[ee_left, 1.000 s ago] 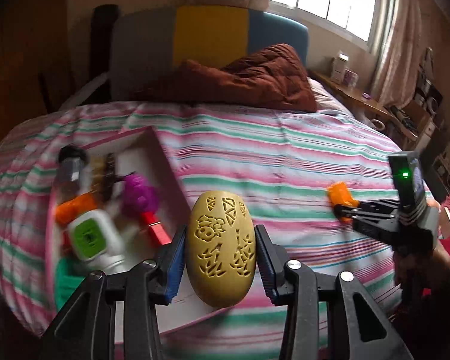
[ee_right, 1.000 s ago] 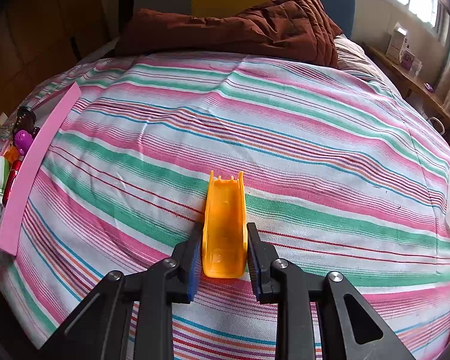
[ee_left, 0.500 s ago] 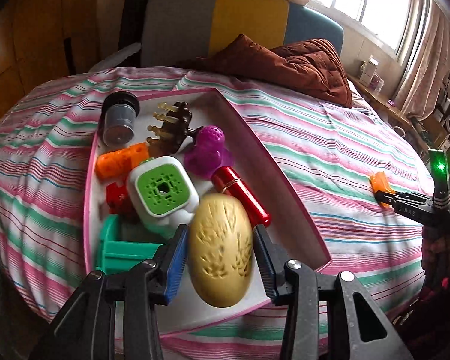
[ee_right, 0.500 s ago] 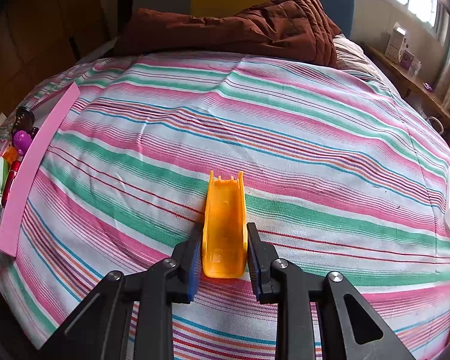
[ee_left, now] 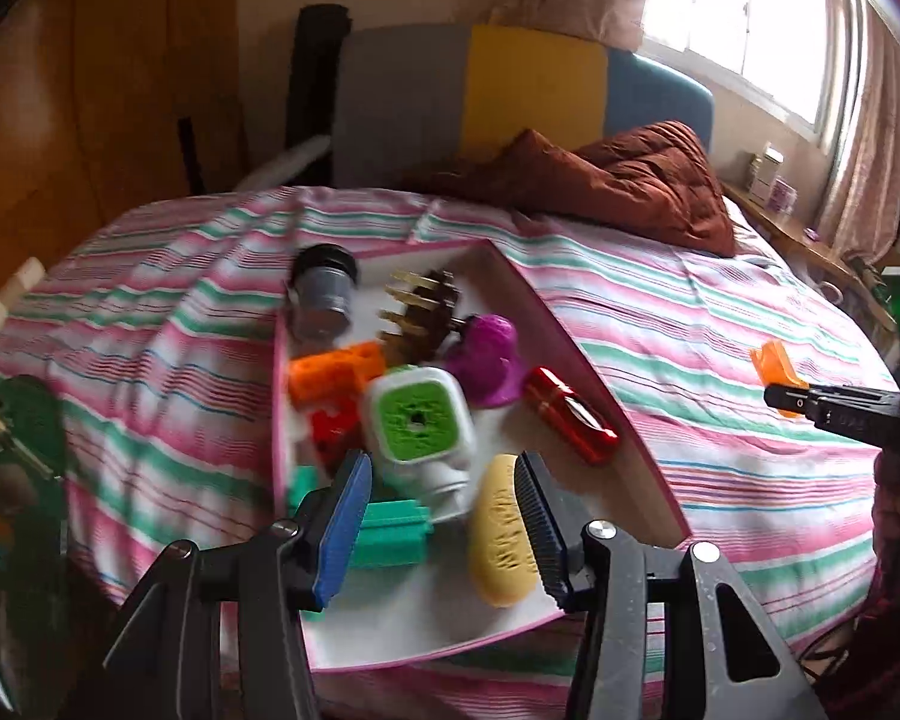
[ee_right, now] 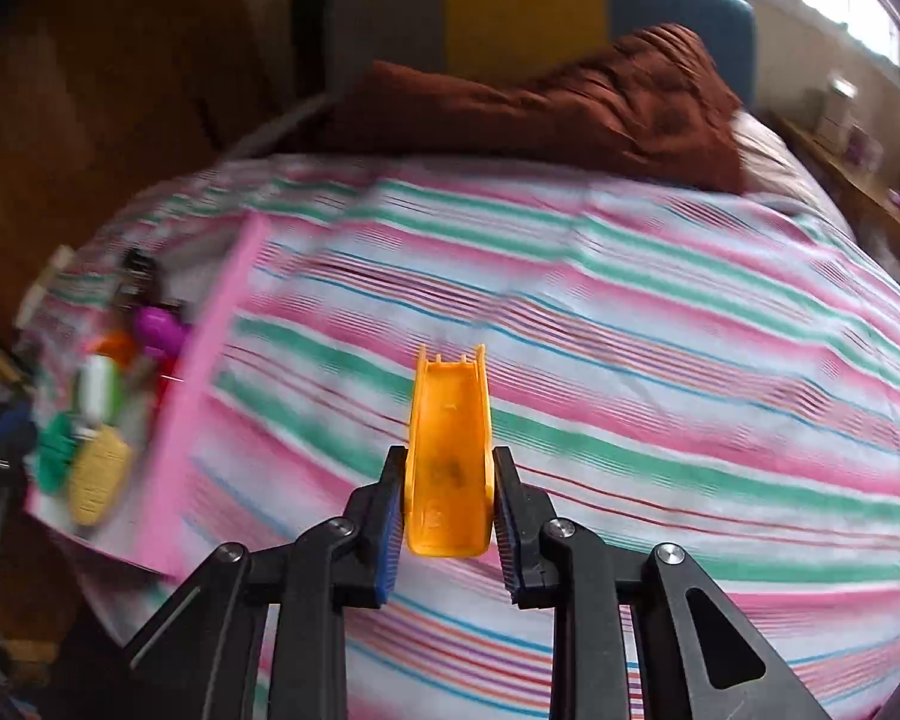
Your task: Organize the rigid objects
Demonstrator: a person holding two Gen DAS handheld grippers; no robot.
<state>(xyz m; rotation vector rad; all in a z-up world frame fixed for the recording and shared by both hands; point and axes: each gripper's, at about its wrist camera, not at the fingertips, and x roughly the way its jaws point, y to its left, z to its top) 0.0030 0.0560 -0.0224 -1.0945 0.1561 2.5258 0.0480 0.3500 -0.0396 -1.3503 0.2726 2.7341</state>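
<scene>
Pink-walled cardboard tray (ee_left: pixel 594 372) at frame centre is filled with small plastic toys; a yellow patterned oval (ee_left: pixel 501 537) lies between the left gripper's (ee_left: pixel 444 528) just-opened jaws. An orange plastic chute (ee_right: pixel 448 450) is clamped by the right gripper (ee_right: pixel 448 516) above the striped bed (ee_right: pixel 660 360).

motion blur is smearing the left side of the right wrist view, so the pink box (ee_right: pixel 210 396) and the items inside it are reading only as coloured smudges. in the left wrist view, the teal block (ee_left: pixel 390 531) is sitting partly hidden behind the left gripper's blue pad (ee_left: pixel 345 531), the yellow oval (ee_left: pixel 501 540) is looking soft, and clutter at the left edge (ee_left: pixel 6 468) is being cut off, too dark to identify.
</scene>
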